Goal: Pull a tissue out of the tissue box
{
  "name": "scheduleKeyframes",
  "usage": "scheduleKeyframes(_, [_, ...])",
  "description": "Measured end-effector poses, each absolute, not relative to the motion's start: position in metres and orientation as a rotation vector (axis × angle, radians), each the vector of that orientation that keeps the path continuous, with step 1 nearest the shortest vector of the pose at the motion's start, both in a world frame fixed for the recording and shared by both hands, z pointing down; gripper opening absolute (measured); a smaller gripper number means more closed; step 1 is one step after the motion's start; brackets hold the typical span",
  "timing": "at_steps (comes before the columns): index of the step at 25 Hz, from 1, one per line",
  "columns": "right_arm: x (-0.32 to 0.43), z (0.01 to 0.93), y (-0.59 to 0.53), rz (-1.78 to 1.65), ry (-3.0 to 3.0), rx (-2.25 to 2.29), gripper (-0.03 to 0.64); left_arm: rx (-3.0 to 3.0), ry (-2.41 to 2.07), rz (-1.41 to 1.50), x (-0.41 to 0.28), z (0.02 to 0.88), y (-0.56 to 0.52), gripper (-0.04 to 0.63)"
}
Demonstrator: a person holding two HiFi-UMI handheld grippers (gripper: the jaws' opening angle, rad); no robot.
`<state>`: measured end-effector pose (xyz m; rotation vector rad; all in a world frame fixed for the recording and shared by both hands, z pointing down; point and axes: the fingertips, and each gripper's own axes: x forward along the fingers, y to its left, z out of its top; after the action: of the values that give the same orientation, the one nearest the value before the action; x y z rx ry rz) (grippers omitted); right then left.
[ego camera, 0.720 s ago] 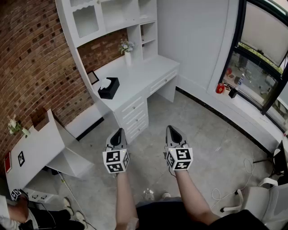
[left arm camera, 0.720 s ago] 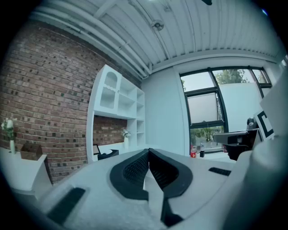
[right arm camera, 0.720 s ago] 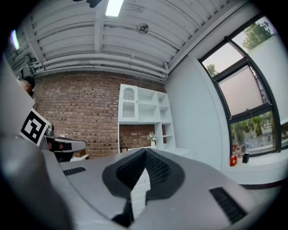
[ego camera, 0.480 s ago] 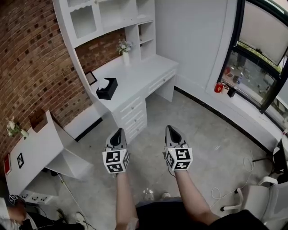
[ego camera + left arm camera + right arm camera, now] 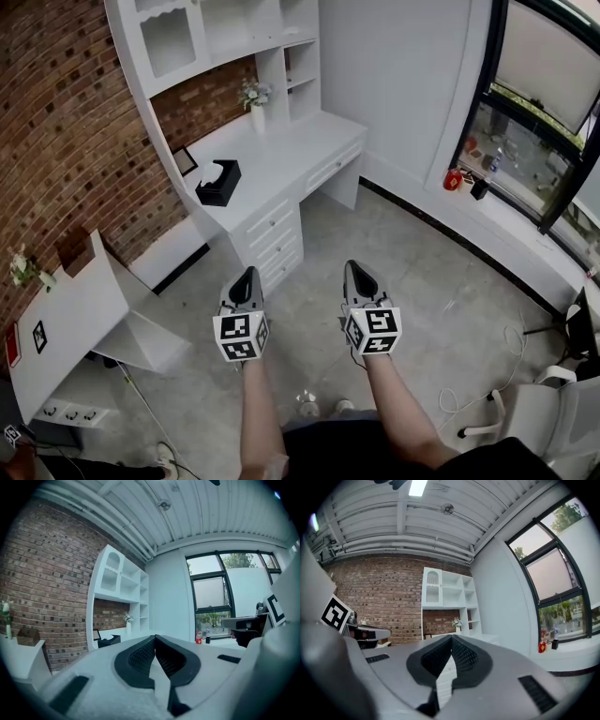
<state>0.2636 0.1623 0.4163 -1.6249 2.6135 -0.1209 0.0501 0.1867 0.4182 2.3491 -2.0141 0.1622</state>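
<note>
A black tissue box [image 5: 217, 182] with a white tissue sticking out of its top sits on the white desk [image 5: 281, 164] by the brick wall, far from both grippers. The box also shows small in the left gripper view [image 5: 108, 640]. My left gripper [image 5: 247, 277] and right gripper [image 5: 357, 272] are held side by side over the floor, pointing toward the desk. Both are shut with nothing between their jaws, as seen in the left gripper view [image 5: 154, 637] and the right gripper view [image 5: 451, 637].
A vase of flowers [image 5: 251, 99] and a small picture frame [image 5: 186, 161] stand on the desk under white shelves [image 5: 234, 37]. A white side table [image 5: 75, 319] is at the left, a white chair [image 5: 553, 412] and cables at the lower right, large windows [image 5: 544, 103] at the right.
The desk and tissue box have slid slightly left and up in the head view as the head turned. Both grippers keep their place and stay shut.
</note>
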Motion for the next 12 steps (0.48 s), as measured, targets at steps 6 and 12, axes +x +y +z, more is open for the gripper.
scheduleKeyframes(6, [0.262, 0.420, 0.160, -0.134, 2.615, -1.614, -0.001, 2.344, -2.015, 0.169, 0.047, 0.421, 0.188, 0.009])
scheduleKeyframes(12, [0.249, 0.431, 0.159, -0.174, 2.650, -1.593, 0.034, 2.342, -2.000, 0.175, 0.040, 0.429, 0.187, 0.009])
